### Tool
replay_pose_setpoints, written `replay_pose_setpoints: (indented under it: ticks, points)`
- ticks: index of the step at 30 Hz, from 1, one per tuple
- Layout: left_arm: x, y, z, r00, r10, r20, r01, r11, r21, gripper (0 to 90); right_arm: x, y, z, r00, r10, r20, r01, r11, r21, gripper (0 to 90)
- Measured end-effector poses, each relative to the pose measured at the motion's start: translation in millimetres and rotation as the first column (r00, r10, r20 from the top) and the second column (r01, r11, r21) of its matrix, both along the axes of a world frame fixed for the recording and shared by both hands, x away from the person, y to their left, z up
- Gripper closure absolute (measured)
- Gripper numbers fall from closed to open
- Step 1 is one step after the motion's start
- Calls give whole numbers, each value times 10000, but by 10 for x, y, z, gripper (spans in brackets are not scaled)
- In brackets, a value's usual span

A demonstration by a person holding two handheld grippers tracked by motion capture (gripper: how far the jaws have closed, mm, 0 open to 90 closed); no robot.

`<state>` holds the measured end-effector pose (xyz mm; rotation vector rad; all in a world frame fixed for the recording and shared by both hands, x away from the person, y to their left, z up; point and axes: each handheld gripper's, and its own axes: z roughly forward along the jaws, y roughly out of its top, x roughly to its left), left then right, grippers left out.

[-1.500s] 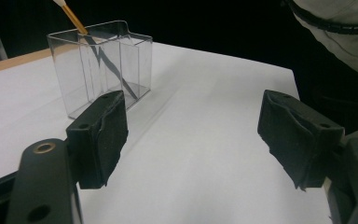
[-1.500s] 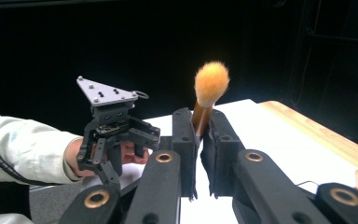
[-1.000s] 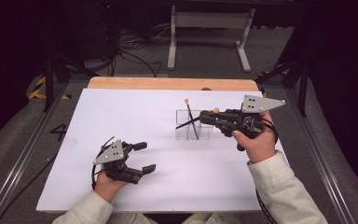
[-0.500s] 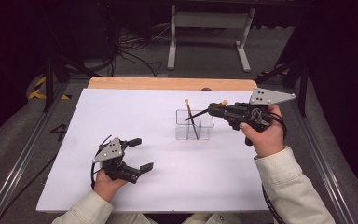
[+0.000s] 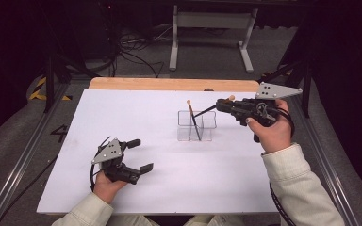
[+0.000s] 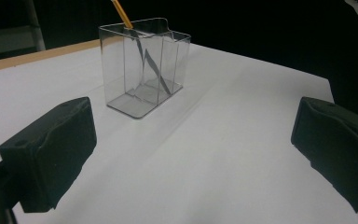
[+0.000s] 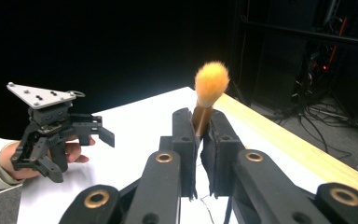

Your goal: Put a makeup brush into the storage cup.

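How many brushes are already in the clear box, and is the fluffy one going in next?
One thin brush already stands, leaning, in the clear box. The right gripper is shut on the fluffy orange brush, held above the table beside the box, its handle tip near the rim, so it is not in yet. The left gripper rests open on the white table, holding nothing. Probably the fluffy brush goes in next.

We lose the brush's [image 7: 209, 95] handle between the right gripper's [image 7: 200, 140] jaws in the right gripper view; in the high view its thin dark end [image 5: 205, 111] is too fine to trace. In the left gripper view the top edge cuts the pencil [image 6: 121, 13] in the clear holder [image 6: 142, 65], and the left gripper's [image 6: 191, 154] jaws run off both sides.
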<state>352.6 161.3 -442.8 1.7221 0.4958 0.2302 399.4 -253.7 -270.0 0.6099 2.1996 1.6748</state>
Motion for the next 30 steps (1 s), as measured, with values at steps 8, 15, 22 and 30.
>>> replay_pose_setpoints:
  ticks: [8, 15, 22, 30]
  points:
    - [-7, 16, 10, 10000, 35, 42, -35, 10000, 42, 8, 52, 14, 38, 9995, -253, -205, 241, 9982, -547, 840]
    - [-13, 41, 13, 9999, 100, -15, -100, 9999, -41, 8, 121, 68, 33, 9984, -377, -414, 329, 9934, -1101, 840]
    - [-12, 38, 7, 10000, 81, -40, -81, 10000, -39, 8, 181, 139, 16, 9972, -441, -599, 345, 9877, -1523, 841]
    - [-15, 51, 8, 9999, 107, -133, -108, 9999, -77, 8, 244, 238, 14, 9963, -558, -653, 409, 9767, -2107, 840]
